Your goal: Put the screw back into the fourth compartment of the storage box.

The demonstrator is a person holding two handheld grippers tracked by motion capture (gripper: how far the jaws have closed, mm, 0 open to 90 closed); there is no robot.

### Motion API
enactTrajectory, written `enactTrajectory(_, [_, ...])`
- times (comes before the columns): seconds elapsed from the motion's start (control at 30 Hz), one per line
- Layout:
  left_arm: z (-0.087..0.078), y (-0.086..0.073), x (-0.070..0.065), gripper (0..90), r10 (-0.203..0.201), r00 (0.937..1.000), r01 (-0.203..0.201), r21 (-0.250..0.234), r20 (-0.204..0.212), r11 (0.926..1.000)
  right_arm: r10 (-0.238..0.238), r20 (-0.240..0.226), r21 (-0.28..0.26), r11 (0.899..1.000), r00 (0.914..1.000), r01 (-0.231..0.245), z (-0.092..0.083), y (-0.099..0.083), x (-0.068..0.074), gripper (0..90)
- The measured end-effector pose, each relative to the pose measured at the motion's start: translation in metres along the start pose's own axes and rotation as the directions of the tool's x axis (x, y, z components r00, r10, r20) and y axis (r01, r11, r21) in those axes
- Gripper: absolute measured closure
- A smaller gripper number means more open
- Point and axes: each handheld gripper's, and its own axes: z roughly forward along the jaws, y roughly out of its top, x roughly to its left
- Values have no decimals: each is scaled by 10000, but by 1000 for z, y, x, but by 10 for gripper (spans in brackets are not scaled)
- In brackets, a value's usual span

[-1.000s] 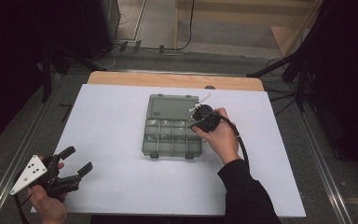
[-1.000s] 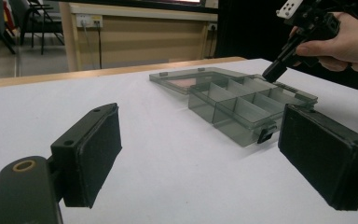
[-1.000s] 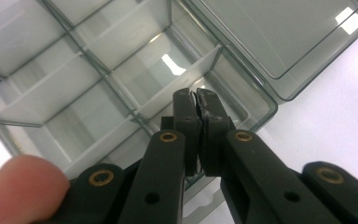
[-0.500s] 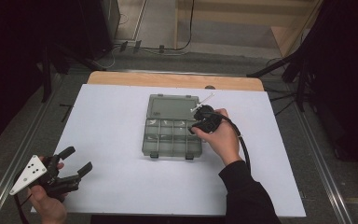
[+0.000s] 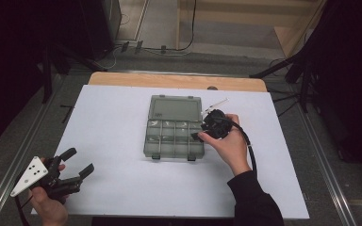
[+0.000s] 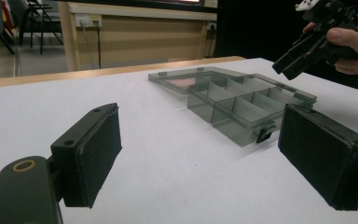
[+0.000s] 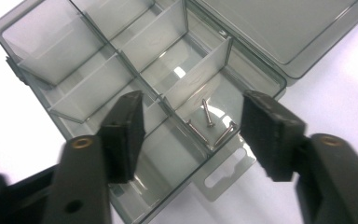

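Three small screws (image 7: 208, 122) lie loose in a corner compartment of the smoky transparent organizer box (image 5: 175, 132), which sits open, lid flat, near the middle of the white table (image 5: 113, 122). Directly above that compartment hovers the right gripper (image 7: 191, 122), its jaws having just been opening and now parted with nothing between them. Well off from the box, at the table's near left corner, the left gripper (image 6: 196, 149) rests with jaws spread wide and empty.

Three small screws (image 7: 209, 122) lie loose in the open smoky organizer box's (image 5: 174, 139) corner compartment.
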Motion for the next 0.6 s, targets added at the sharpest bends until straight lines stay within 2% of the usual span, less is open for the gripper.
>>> enactTrajectory(0.1, [0, 0, 0, 133, -8, 10000, 8, 0, 11, 10000, 6, -6, -212, 9998, 10000, -7, -3, -4, 1, 348])
enactTrajectory(0.13, [0, 0, 0, 133, -16, 10000, 16, -4, 11, 10000, 110, -154, -241, 9996, 9998, -114, -5, -7, 3, 319])
enactTrajectory(0.23, [0, 0, 0, 133, 1, 10000, -1, -2, 13, 10000, 157, -35, -280, 9995, 9999, -158, -8, -11, 5, 284])
enactTrajectory(0.33, [0, 0, 0, 133, -15, 10000, 15, -16, 8, 10000, 283, -265, -510, 9983, 9992, -296, -13, -22, 7, 258])
enactTrajectory(0.43, [0, 0, 0, 133, -12, 10000, 12, -6, 6, 10000, 351, -242, -514, 9980, 9991, -364, -15, -27, 9, 224])
enactTrajectory(0.6, [0, 0, -1, 133, -14, 10000, 14, -9, 24, 10000, 458, -283, -887, 9949, 9986, -481, -20, -43, 11, 150])
